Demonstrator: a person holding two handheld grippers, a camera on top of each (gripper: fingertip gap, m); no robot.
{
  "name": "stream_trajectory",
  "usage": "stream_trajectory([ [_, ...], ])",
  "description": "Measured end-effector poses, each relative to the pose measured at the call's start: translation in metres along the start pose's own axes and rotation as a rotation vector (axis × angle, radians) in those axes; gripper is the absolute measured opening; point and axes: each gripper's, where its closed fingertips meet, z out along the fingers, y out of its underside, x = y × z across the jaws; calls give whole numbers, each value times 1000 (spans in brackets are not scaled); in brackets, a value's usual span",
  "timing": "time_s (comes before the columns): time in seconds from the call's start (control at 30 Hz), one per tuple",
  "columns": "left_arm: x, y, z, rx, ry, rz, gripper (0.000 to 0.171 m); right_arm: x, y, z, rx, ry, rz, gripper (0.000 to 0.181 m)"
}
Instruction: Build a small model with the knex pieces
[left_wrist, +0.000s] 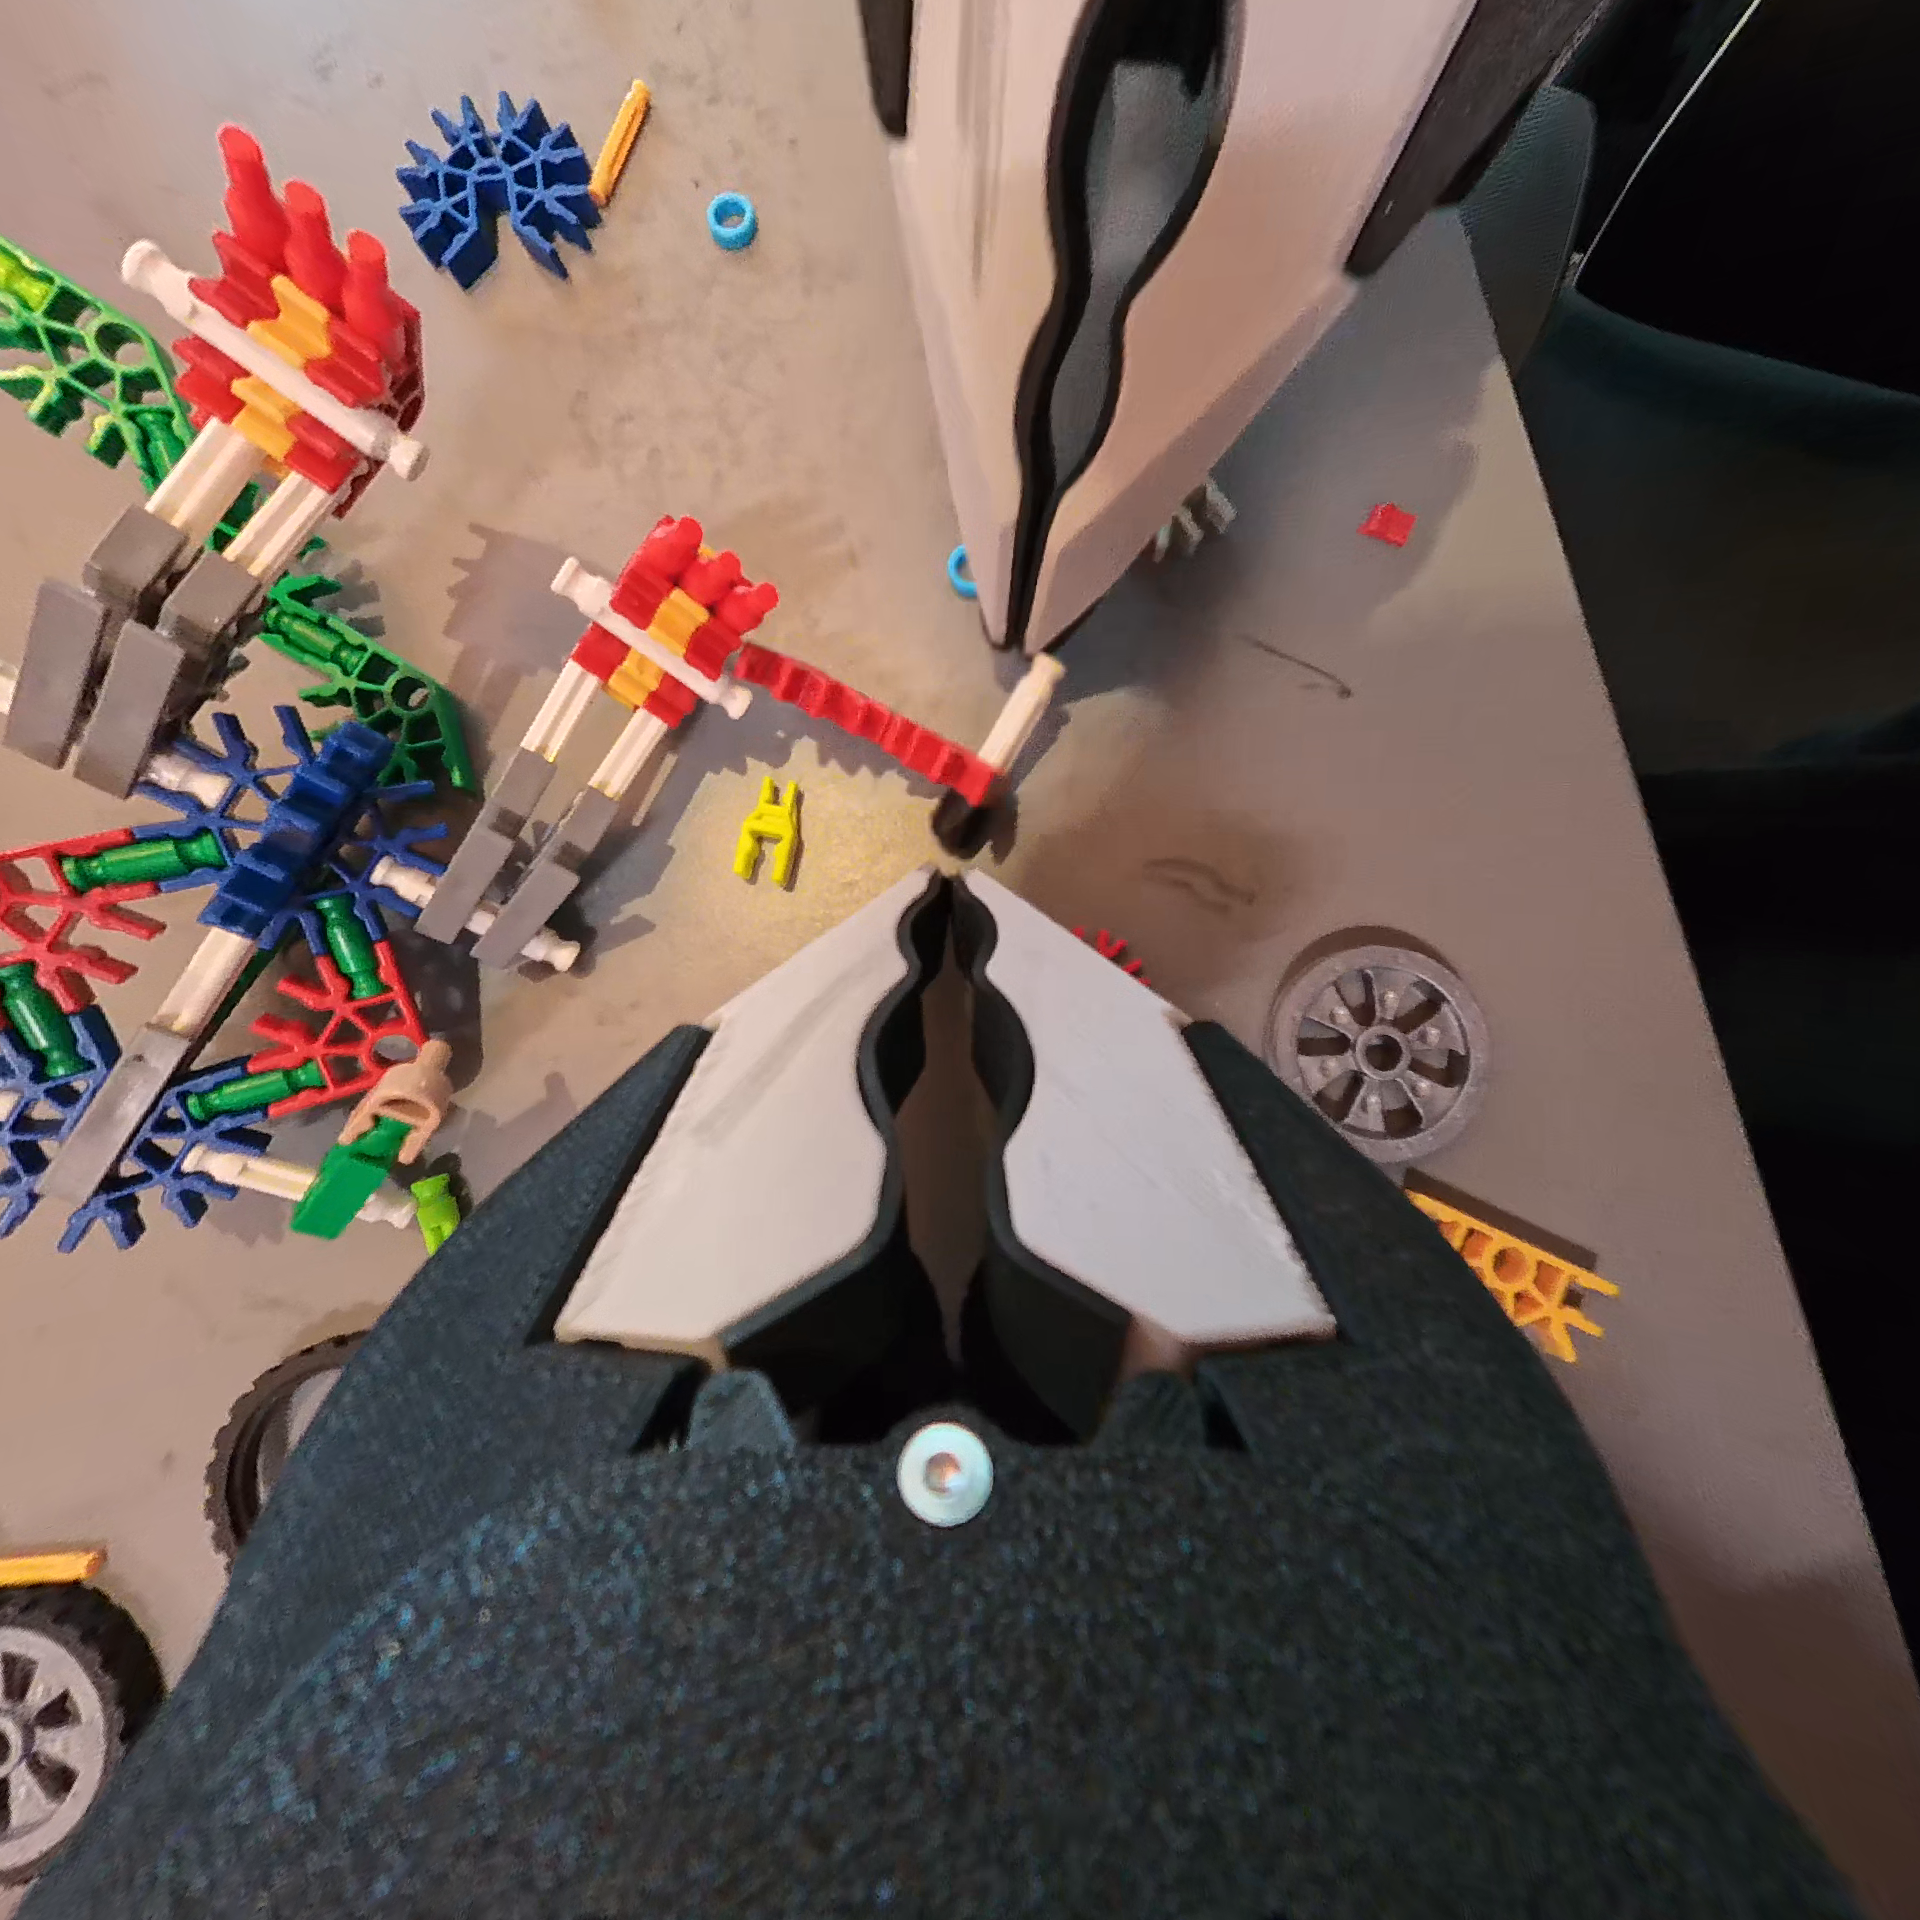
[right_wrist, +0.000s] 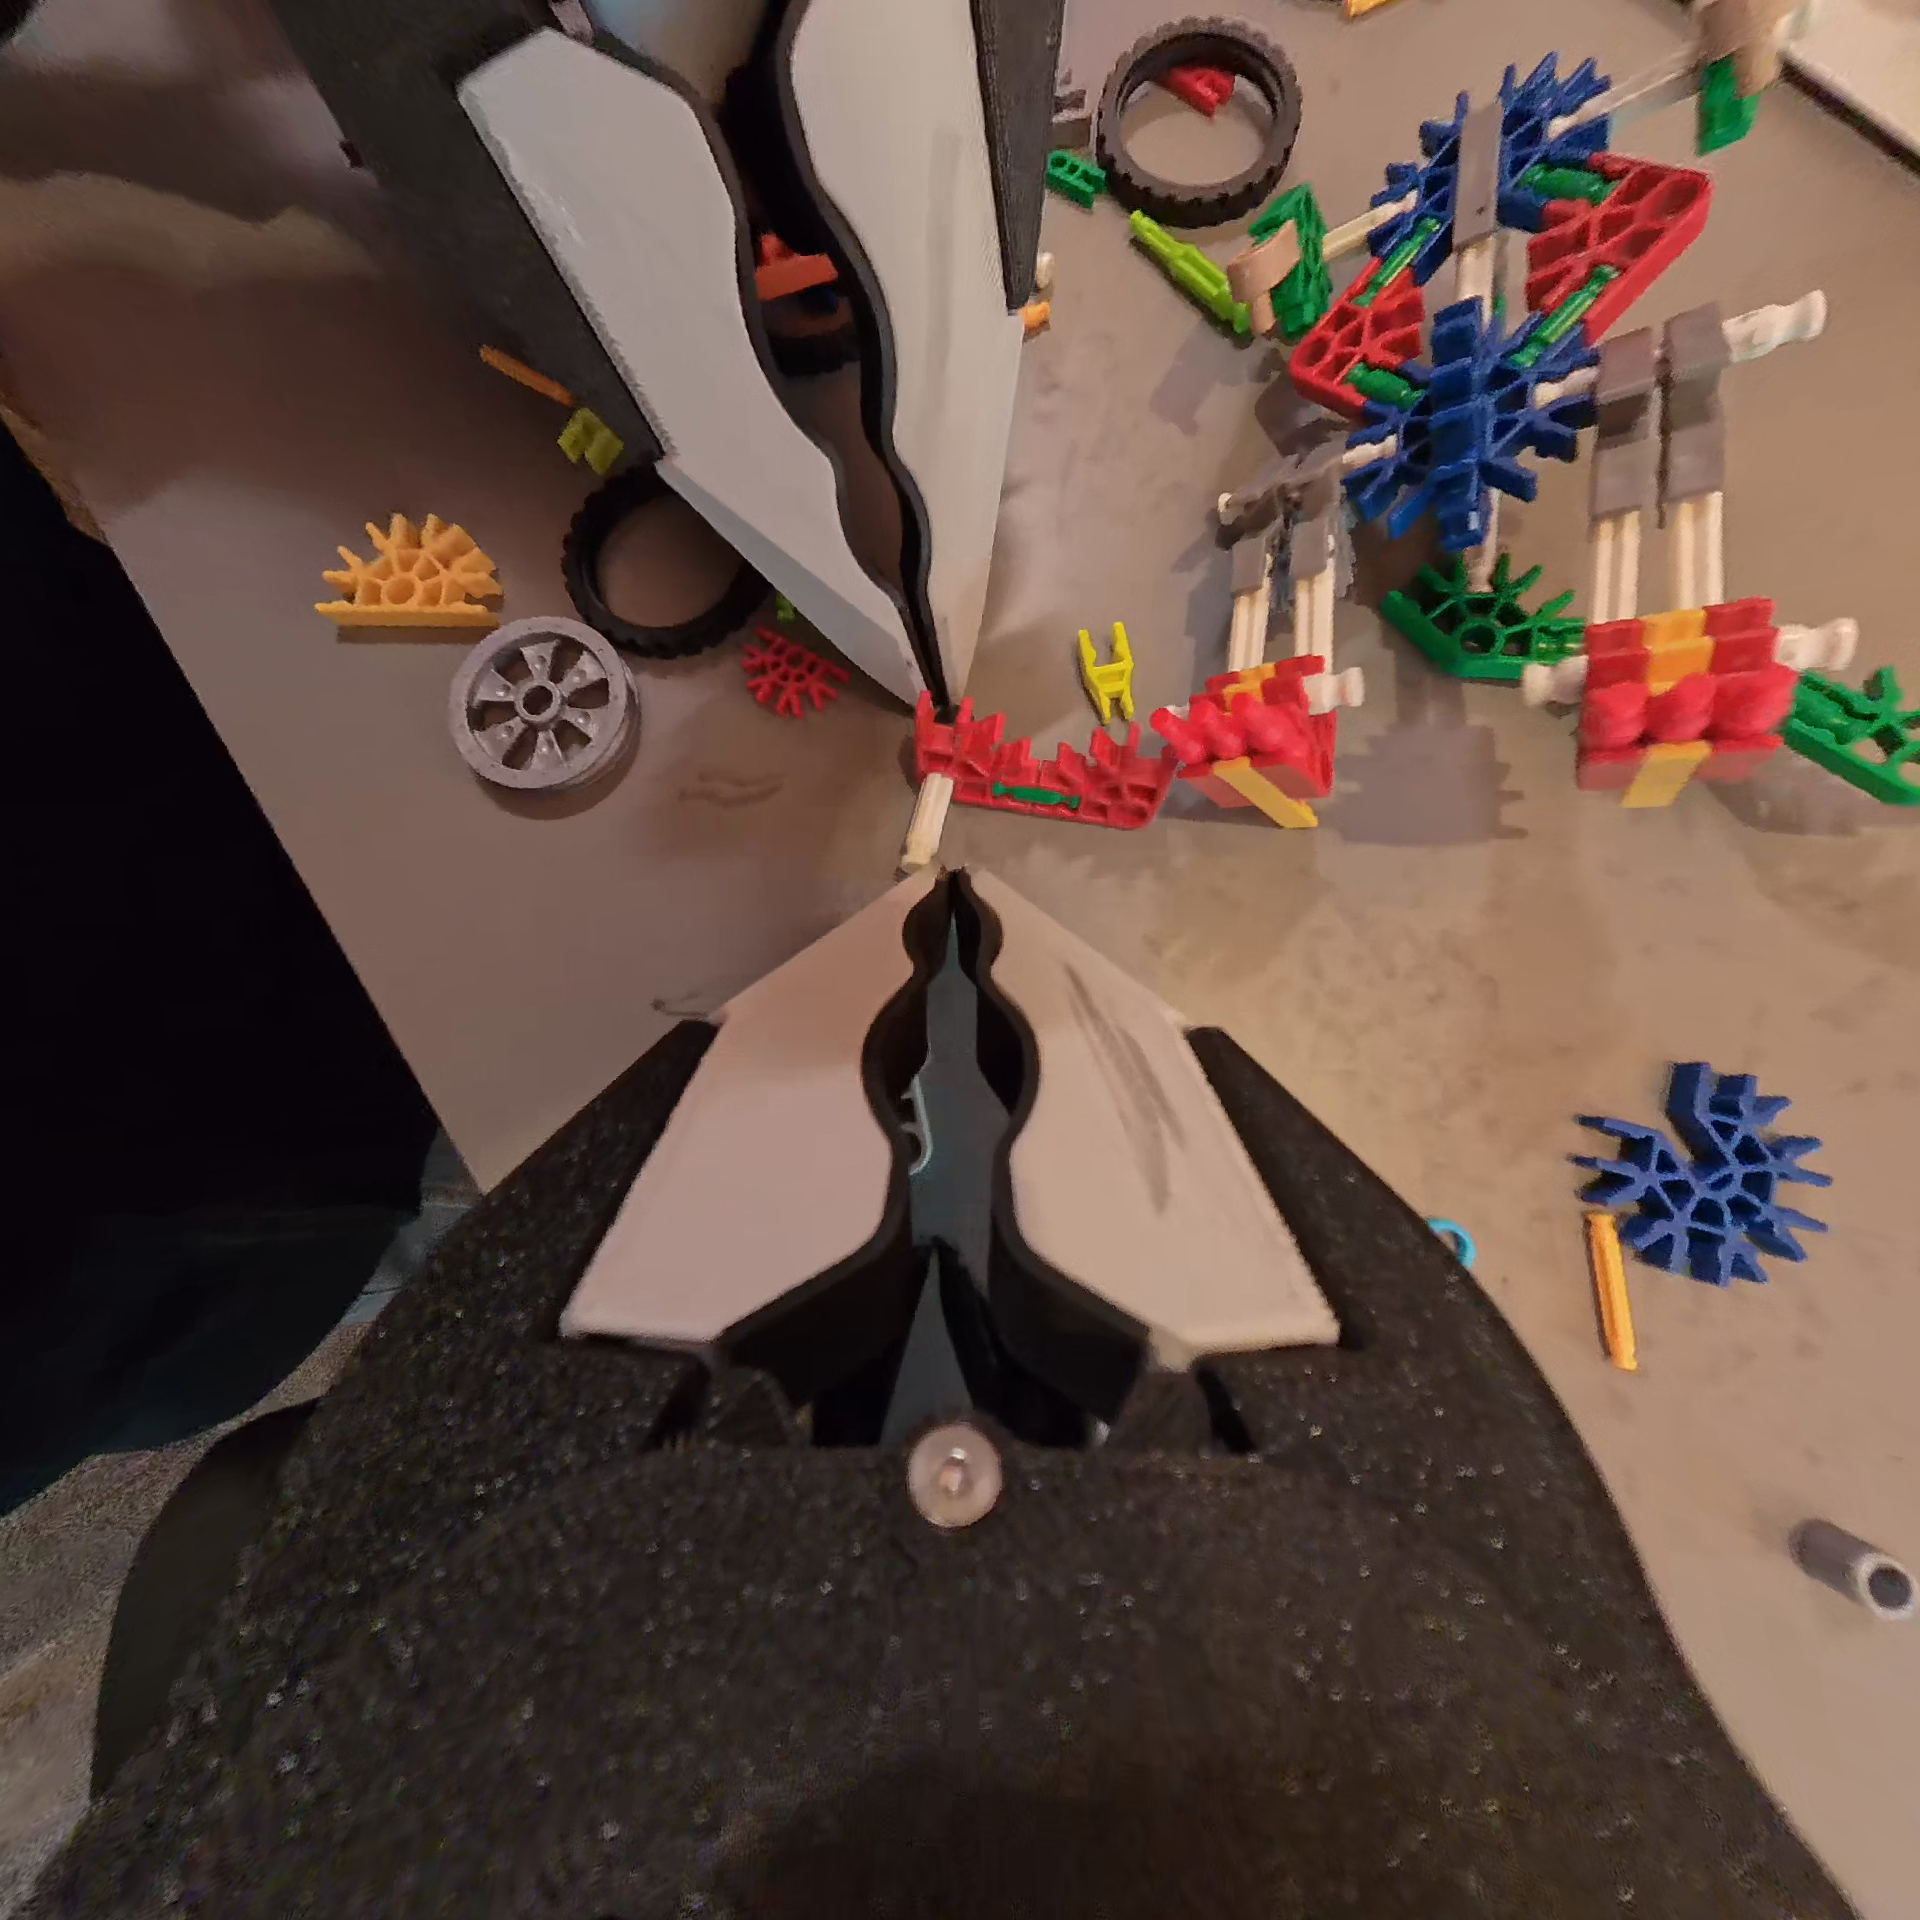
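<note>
Left gripper (left_wrist: 943, 871) is pinched on the end of a flat red plastic connector strip (left_wrist: 868, 722) over the grey tabletop (left_wrist: 1403, 790). Right gripper (right_wrist: 951, 871) is clamped on the short white plastic rod (right_wrist: 928, 816) plugged into it. Both look light, stiff and slick, so grip near the joint.

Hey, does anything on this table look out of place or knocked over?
Mostly loose clutter. A grey wheel hub lies flat without its tyre, and a black tyre lies empty beside it. Small parts are scattered around the colourful assembly. Nothing looks broken.
</note>
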Motion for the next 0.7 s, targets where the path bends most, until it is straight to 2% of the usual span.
stream_trajectory([
  [0.13,0,0,0,-2,4,2,0,-2,4,-7,-3,-1,19,0],
  [0.3,0,0,0,-7,15,7,0,-6,8,5,-44,23,-1,0],
  [0.4,0,0,0,-13,18,7,0,-5,5,4,-17,27,26,0],
  [0.7,1,-1,0,-11,24,-19,11,-7,-4,10,2,55,42,2],
])
